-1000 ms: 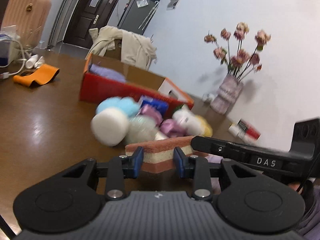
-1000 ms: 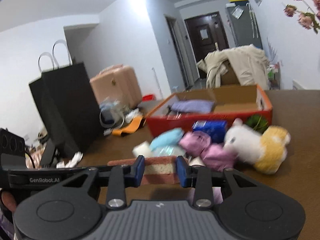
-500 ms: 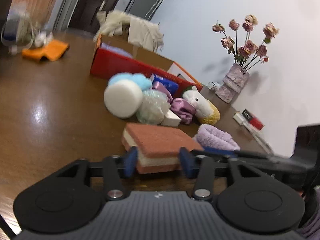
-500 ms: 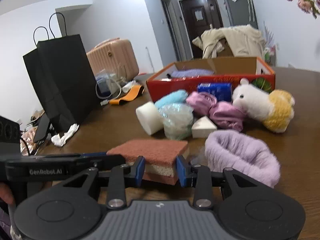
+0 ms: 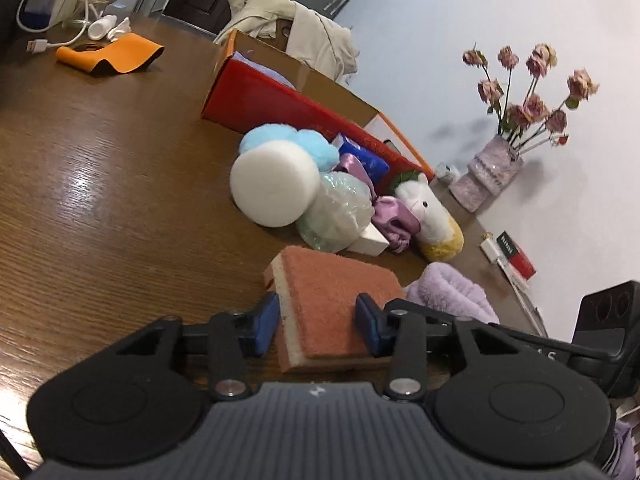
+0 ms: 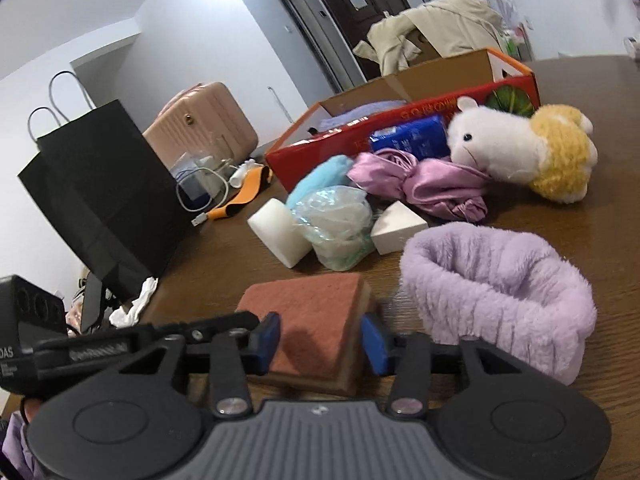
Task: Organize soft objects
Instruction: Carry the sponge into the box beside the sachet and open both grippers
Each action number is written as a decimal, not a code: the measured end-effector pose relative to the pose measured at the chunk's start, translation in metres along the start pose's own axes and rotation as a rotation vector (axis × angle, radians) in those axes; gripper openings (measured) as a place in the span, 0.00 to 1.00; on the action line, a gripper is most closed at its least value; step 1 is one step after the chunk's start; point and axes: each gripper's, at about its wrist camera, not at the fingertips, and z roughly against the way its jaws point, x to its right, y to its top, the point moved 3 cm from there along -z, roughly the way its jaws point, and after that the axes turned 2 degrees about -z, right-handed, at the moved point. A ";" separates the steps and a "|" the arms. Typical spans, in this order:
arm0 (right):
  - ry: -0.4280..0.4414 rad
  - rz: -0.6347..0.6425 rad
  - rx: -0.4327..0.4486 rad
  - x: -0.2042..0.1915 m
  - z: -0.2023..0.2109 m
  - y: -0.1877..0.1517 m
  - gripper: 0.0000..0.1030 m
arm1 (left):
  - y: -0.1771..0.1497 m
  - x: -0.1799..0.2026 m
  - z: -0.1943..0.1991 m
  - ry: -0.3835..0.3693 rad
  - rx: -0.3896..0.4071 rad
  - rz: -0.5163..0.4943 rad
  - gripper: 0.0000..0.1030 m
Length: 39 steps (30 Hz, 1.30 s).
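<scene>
A reddish-brown scouring sponge (image 5: pixel 332 300) with a cream foam layer lies on the brown table. Both grippers straddle it from opposite sides. My left gripper (image 5: pixel 318 322) is open, its blue pads beside the sponge edges. My right gripper (image 6: pixel 320 338) is open around the same sponge (image 6: pixel 312 320). A fluffy lilac headband (image 6: pixel 500 300) lies just right of the sponge. Behind it are a white round sponge (image 5: pixel 274 184), a mesh bath pouf (image 6: pixel 336 232), a blue puff (image 5: pixel 280 140), a purple satin cloth (image 6: pixel 424 184) and a white-and-yellow plush toy (image 6: pixel 520 152).
A red open cardboard box (image 5: pixel 280 104) holding a lilac item stands behind the pile. A vase of dried roses (image 5: pixel 488 176) is at the far right. A black paper bag (image 6: pixel 100 192), an orange strap (image 5: pixel 112 56) and cables sit to the left.
Both grippers have tilted down over the sponge and opened wider around it. The sponge now lies flat on the table beside the lilac headband.
</scene>
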 end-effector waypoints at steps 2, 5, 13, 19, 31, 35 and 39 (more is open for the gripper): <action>0.004 0.000 -0.001 0.001 -0.001 0.001 0.33 | 0.001 -0.001 0.002 0.004 0.004 0.001 0.36; 0.001 0.009 0.001 -0.003 0.001 0.004 0.29 | 0.003 0.001 0.006 0.007 0.013 0.001 0.33; 0.010 0.069 0.130 -0.018 0.029 0.044 0.26 | 0.052 0.032 0.015 -0.042 0.100 -0.069 0.33; -0.008 0.131 0.237 -0.005 0.036 0.130 0.26 | 0.138 0.063 -0.027 -0.112 0.116 -0.101 0.33; -0.168 0.052 0.096 0.103 -0.084 0.327 0.25 | 0.289 0.072 -0.244 -0.014 -0.079 -0.039 0.32; -0.229 -0.005 0.022 0.148 -0.134 0.342 0.25 | 0.288 0.061 -0.300 0.048 -0.143 -0.061 0.31; -0.313 0.054 -0.009 0.162 -0.167 0.344 0.25 | 0.286 0.048 -0.339 0.076 -0.205 -0.047 0.32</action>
